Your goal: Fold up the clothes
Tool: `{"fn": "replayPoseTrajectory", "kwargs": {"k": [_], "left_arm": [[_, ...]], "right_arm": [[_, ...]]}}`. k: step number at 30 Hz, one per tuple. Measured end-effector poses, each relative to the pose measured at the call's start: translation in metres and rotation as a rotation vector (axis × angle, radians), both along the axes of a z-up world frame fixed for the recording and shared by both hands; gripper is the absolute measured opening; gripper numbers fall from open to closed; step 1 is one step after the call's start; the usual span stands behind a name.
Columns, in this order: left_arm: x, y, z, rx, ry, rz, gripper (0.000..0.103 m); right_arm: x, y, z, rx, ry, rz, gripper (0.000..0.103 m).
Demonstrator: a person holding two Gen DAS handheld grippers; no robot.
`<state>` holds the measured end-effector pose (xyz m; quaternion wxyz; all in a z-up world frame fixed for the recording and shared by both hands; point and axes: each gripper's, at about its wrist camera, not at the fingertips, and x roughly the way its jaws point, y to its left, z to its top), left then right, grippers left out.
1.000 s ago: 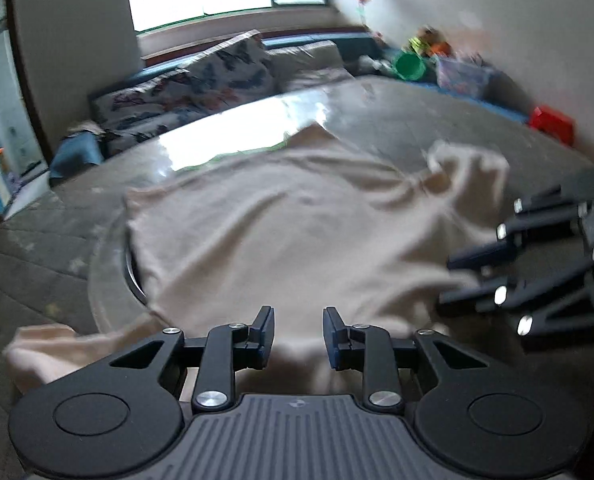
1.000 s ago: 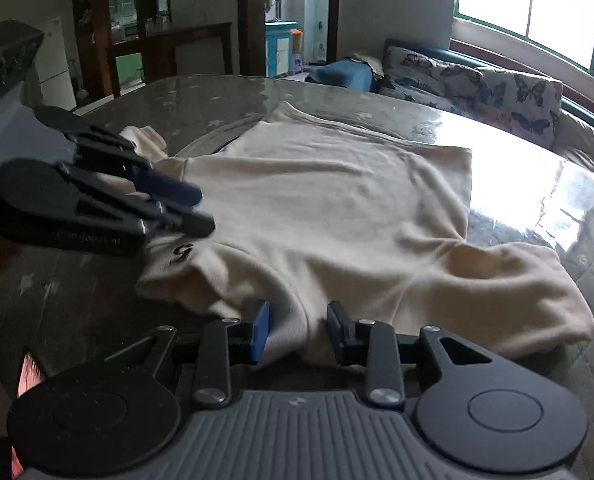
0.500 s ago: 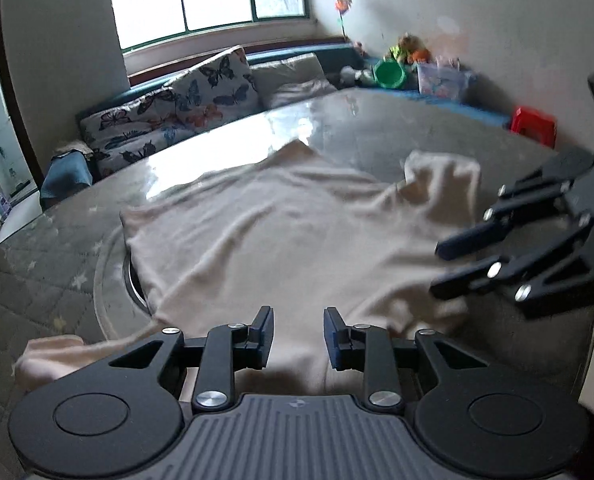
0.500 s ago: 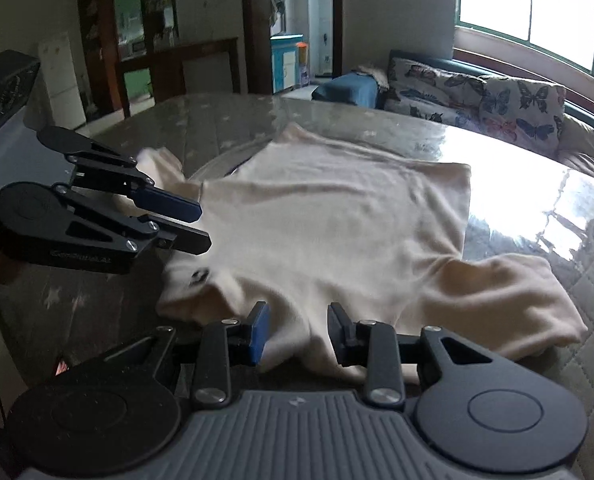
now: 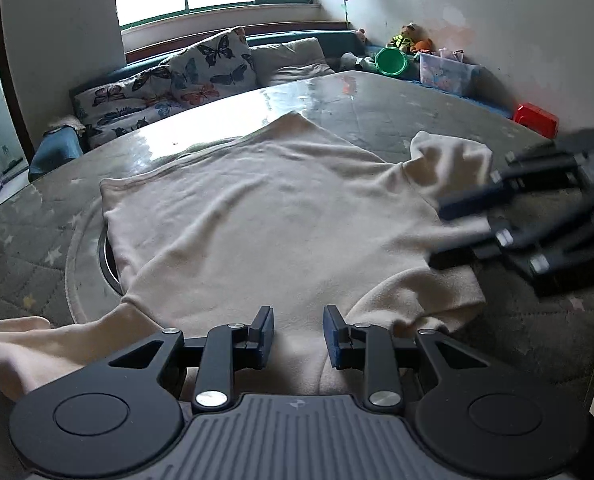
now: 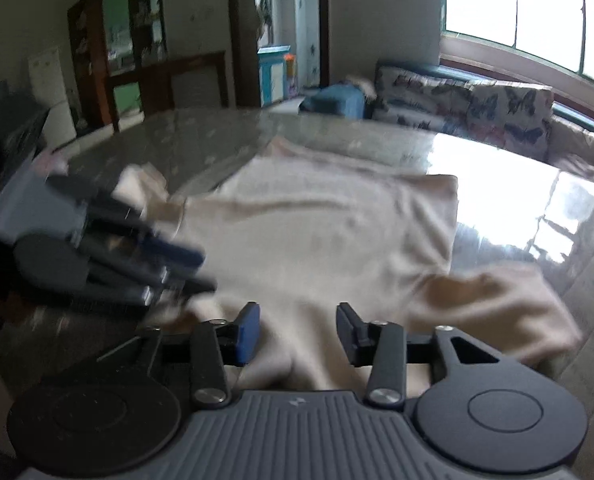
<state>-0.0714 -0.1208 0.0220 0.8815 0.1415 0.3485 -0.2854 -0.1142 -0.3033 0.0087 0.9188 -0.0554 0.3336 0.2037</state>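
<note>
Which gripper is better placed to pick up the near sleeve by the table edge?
Left. The near sleeve lies beside the left gripper; the right gripper, jaws opening, hovers over the shirt's opposite side.

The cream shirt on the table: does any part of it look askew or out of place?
Yes. On the cream shirt, one sleeve trails past the table edge, and the other sleeve is bunched.

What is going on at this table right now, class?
A person holds a gripper in each hand over a cream shirt spread flat on a round table. The left gripper hovers at the shirt's near edge, holding nothing. The right gripper is opening above the cloth. No fold is made yet.
</note>
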Motion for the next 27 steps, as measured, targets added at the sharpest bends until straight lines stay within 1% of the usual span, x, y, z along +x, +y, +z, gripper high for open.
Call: {"fn": "replayPoseTrajectory", "kwargs": {"k": [3, 8, 9, 11, 12, 13, 14, 15, 16, 18, 19, 25, 27], "left_arm": [[-0.001, 0.000, 0.000, -0.003, -0.002, 0.004, 0.030], [-0.002, 0.004, -0.001, -0.026, 0.007, 0.019, 0.031], [-0.003, 0.004, -0.001, -0.031, 0.008, 0.021, 0.031], [-0.003, 0.005, -0.001, -0.036, 0.008, 0.023, 0.031], [-0.003, 0.006, -0.001, -0.038, 0.008, 0.023, 0.031], [-0.003, 0.006, -0.001, -0.040, 0.009, 0.024, 0.031], [-0.002, 0.006, -0.001, -0.041, 0.010, 0.024, 0.032], [-0.002, 0.006, -0.001, -0.043, 0.010, 0.024, 0.032], [-0.002, 0.007, -0.001, -0.044, 0.010, 0.024, 0.032], [-0.003, 0.008, -0.001, -0.046, 0.009, 0.024, 0.032], [-0.003, 0.008, -0.001, -0.047, 0.009, 0.024, 0.032], [-0.004, 0.012, -0.001, -0.064, 0.012, 0.033, 0.032], [-0.006, 0.016, 0.001, -0.068, 0.009, 0.036, 0.035]], "right_arm": [[0.017, 0.003, -0.005, 0.000, -0.015, -0.017, 0.045], [0.035, 0.007, -0.026, -0.006, 0.015, -0.033, 0.048], [0.035, 0.007, -0.029, -0.001, 0.012, -0.033, 0.053], [0.035, 0.007, -0.033, 0.004, 0.006, -0.031, 0.058], [0.035, 0.008, -0.034, 0.003, 0.002, -0.028, 0.065], [0.035, 0.009, -0.035, 0.003, -0.001, -0.023, 0.070], [0.034, 0.010, -0.036, 0.000, -0.007, -0.017, 0.073], [0.033, 0.011, -0.038, -0.004, -0.014, -0.010, 0.078], [0.033, 0.013, -0.040, -0.008, -0.022, -0.004, 0.081], [0.033, 0.014, -0.041, -0.007, -0.025, -0.003, 0.084], [0.034, 0.013, -0.041, -0.004, -0.022, -0.002, 0.088], [0.037, 0.013, -0.041, 0.011, -0.006, 0.001, 0.100], [0.038, 0.012, -0.042, 0.019, 0.000, 0.001, 0.103]]}}
